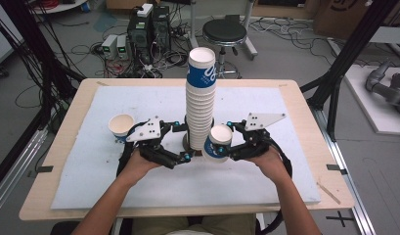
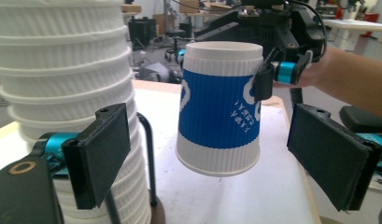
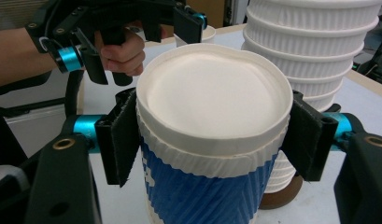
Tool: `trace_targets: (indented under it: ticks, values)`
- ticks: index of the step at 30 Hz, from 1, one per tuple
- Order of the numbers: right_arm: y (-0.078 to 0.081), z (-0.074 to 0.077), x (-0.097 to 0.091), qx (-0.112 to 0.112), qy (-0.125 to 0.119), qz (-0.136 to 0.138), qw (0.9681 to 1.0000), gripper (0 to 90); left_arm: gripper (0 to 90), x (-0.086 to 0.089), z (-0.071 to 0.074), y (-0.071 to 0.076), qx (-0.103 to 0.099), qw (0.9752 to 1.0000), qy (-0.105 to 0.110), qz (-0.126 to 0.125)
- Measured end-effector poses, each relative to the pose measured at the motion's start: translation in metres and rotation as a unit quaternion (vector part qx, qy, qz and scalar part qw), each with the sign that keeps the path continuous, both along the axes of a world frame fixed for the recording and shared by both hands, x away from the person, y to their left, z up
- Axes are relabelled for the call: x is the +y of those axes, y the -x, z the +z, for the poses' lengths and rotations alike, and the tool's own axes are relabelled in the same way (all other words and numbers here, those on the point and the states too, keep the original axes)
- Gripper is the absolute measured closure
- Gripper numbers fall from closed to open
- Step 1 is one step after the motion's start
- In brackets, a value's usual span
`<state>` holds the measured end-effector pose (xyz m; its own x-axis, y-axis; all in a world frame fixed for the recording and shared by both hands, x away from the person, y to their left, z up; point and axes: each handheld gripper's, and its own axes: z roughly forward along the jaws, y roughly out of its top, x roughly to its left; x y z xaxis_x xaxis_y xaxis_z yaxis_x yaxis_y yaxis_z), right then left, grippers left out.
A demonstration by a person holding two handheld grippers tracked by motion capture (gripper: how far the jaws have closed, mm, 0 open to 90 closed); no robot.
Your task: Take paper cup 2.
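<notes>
A tall stack of white ribbed paper cups (image 1: 200,98), topped by a blue-and-white one, stands on a dark round base at the middle of the table. My right gripper (image 1: 221,142) is shut on a single blue-and-white cup (image 1: 217,143) just right of the stack's foot; its pads (image 3: 121,140) squeeze the cup (image 3: 212,140) under the rim, which looks slightly dented. The cup hangs upright above the mat (image 2: 219,116). My left gripper (image 1: 184,142) is open at the stack's foot, its jaws wide apart (image 2: 214,158), with the stack (image 2: 62,84) beside its left pad (image 2: 97,154).
One more white cup (image 1: 121,125) stands upright on the white mat (image 1: 266,181) behind my left hand. The mat covers a wooden table (image 1: 329,196). Beyond the far edge are a black stool (image 1: 224,33), computer boxes (image 1: 147,29) and cables on the floor.
</notes>
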<state>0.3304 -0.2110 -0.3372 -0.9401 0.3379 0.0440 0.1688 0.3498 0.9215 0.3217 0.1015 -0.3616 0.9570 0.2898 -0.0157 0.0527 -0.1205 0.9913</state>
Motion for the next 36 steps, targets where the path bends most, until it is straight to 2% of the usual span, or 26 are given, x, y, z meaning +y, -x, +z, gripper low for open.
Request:
trace_targets:
  ticks: [4, 9, 11, 19, 24, 32, 36]
  values:
    - [0.001, 0.001, 0.000, 0.003, -0.002, 0.004, 1.0000, 29.1, 13.2, -0.004, -0.002, 0.001, 0.003, 0.9999, -0.004, -0.016]
    - [0.001, 0.001, 0.001, 0.006, -0.013, 0.012, 0.9998, 29.1, 13.2, -0.009, -0.007, 0.002, 0.007, 0.9997, -0.010, -0.021]
    - [0.002, 0.001, 0.004, 0.010, -0.023, 0.022, 0.9994, 29.1, 13.2, -0.012, -0.009, 0.002, 0.008, 0.9995, -0.015, -0.026]
    - [0.005, 0.001, 0.011, 0.012, -0.024, 0.036, 0.9990, 29.1, 13.2, -0.021, -0.012, 0.002, 0.007, 0.9991, -0.020, -0.037]
    - [0.006, 0.001, 0.019, 0.017, -0.036, 0.049, 0.9980, 29.1, 13.2, -0.029, -0.017, 0.002, 0.008, 0.9983, -0.033, -0.047]
    - [0.007, 0.000, 0.024, 0.022, -0.041, 0.064, 0.9968, 29.2, 13.2, -0.033, -0.019, 0.002, 0.011, 0.9979, -0.030, -0.056]
    - [0.005, 0.000, 0.023, 0.028, -0.063, 0.068, 0.9953, 29.2, 13.2, -0.035, -0.021, 0.003, 0.016, 0.9976, -0.030, -0.059]
